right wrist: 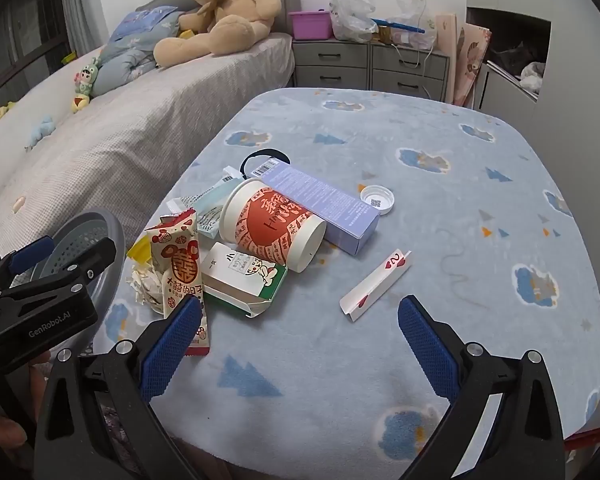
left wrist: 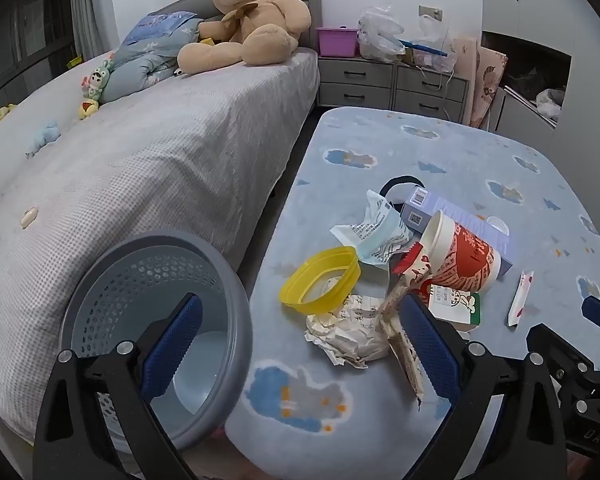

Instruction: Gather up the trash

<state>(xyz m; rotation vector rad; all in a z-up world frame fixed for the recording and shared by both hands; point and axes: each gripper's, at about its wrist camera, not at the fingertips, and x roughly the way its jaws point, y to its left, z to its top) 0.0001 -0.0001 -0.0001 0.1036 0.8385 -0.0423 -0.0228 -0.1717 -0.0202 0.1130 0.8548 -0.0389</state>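
Hovering with both sets of fingers spread and empty, trash piled near-left on the worktop beside the grey bin (left wrist: 156, 320) — crumpled paper (left wrist: 348, 336) looks light, squashy — pinch anywhere.

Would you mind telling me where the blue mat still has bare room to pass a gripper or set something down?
The mat is bare along its far edge toward the drawers, along its right side, and in front of the right gripper below the white strip. It is crowded at left centre: cup, purple box, carton, wrappers and crumpled paper beside the basket.
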